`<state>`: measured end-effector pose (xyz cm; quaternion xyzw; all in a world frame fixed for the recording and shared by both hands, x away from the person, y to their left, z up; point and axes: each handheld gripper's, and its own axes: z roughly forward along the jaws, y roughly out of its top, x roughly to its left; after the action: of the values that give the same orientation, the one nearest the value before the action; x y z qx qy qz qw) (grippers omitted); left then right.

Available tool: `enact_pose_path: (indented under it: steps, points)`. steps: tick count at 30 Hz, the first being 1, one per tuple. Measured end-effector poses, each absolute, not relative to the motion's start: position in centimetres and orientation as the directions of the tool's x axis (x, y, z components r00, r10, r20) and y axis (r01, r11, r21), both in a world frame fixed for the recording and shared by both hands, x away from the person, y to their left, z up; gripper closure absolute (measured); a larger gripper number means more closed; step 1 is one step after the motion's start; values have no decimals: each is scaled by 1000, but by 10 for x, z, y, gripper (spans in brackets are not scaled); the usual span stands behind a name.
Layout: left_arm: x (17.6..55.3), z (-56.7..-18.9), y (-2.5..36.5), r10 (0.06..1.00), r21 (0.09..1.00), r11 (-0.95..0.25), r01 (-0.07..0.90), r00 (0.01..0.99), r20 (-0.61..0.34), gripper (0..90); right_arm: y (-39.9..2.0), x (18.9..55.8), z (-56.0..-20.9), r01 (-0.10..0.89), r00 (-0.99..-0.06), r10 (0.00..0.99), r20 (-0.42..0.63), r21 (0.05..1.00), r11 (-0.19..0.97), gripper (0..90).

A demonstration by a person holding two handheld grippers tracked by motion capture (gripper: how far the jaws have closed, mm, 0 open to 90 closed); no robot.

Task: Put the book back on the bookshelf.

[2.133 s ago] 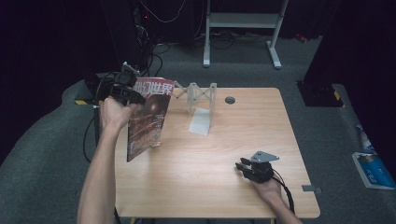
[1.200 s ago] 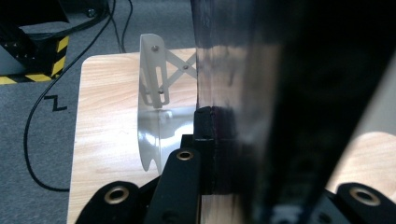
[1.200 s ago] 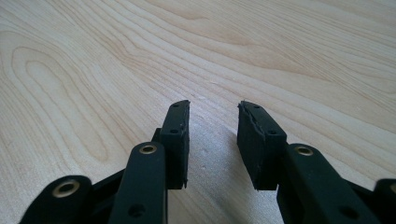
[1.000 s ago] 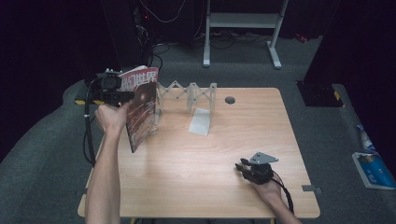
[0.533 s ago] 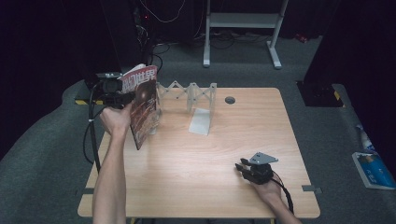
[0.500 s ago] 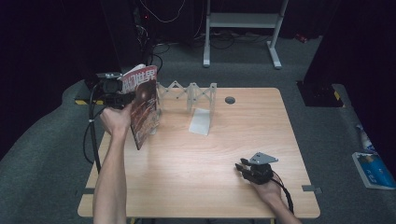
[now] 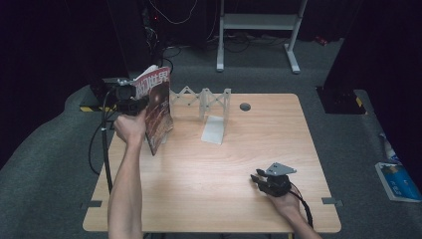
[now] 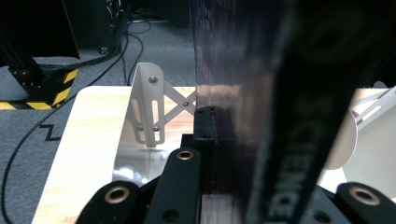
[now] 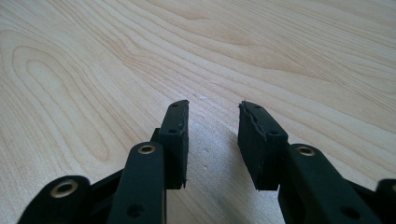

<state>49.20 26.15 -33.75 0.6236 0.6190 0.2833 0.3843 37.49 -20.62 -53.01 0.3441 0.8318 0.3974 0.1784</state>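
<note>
A magazine (image 7: 157,112) with a dark red cover stands upright over the table's far left part, its lower edge close to the wood. My left gripper (image 7: 130,102) is shut on its edge from the left. In the left gripper view the magazine (image 8: 261,93) is clamped between the jaws of my left gripper (image 8: 229,140). A white folding book rack (image 7: 201,99) stands just right of it along the far edge, and one end plate of the rack (image 8: 149,109) shows beyond the jaws. My right gripper (image 7: 259,180) rests near the front right, open and empty (image 9: 212,126).
The rack's flat base plate (image 7: 215,130) lies on the wooden table (image 7: 209,179). A round cable hole (image 7: 245,106) sits near the far edge. A white metal stand (image 7: 259,30) is on the floor behind, cables trail at the left, and a book (image 7: 398,181) lies on the floor at right.
The left hand turned the magazine from cover-up to upright, then carried it a little down and right toward the rack. The right gripper stayed still.
</note>
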Motion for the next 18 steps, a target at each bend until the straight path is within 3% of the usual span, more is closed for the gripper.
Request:
enact_pose_path:
  steps: [10,18]
  points:
    - [490,-356,265,982,855,135,500,47,-182,838,-206,374,-530,432,-699,714,-22,784,447,632]
    - [490,-364,260,985,856,94,508,77,-154,832,-206,374,-530,431,-699,715,-23,784,446,631]
